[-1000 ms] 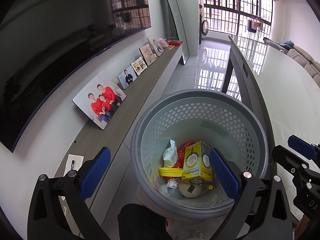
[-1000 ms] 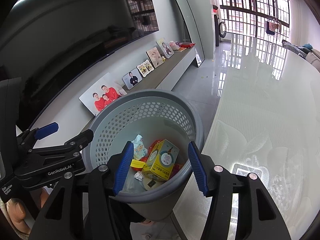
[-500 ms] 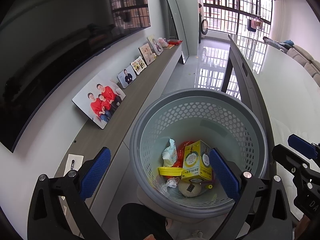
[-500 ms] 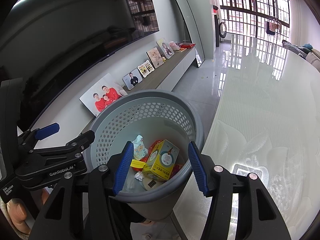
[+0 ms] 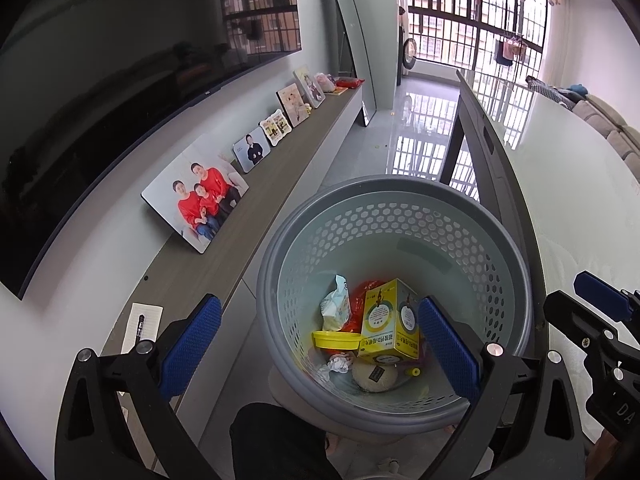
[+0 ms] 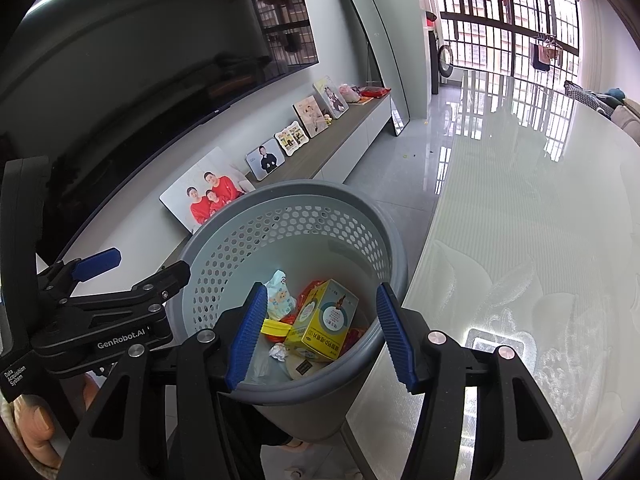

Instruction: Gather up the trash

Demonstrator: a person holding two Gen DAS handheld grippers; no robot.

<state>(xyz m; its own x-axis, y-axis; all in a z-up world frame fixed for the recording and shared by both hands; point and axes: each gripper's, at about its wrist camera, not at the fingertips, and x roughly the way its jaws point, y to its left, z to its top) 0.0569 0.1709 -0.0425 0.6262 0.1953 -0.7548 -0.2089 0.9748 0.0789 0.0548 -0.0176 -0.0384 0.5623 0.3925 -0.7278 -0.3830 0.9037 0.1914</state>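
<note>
A grey perforated waste basket (image 5: 400,216) stands on the floor beside the table; it also shows in the right wrist view (image 6: 288,216). Inside lie a yellow box (image 5: 388,324), a white wrapper (image 5: 336,308), a yellow lid (image 5: 334,340), red packaging, a crumpled paper ball (image 5: 338,362) and a round beige piece (image 5: 374,374). My left gripper (image 5: 316,348) is open and empty above the basket's near rim. My right gripper (image 6: 320,336) is open and empty, also over the near rim. The left gripper shows at the left of the right wrist view (image 6: 100,316).
A glossy white table (image 6: 520,264) lies to the right. A low wooden console (image 5: 224,248) with several photo frames (image 5: 196,196) runs along the left wall under a dark TV. A notepad with a pen (image 5: 140,326) lies on it. A mirror leans further back.
</note>
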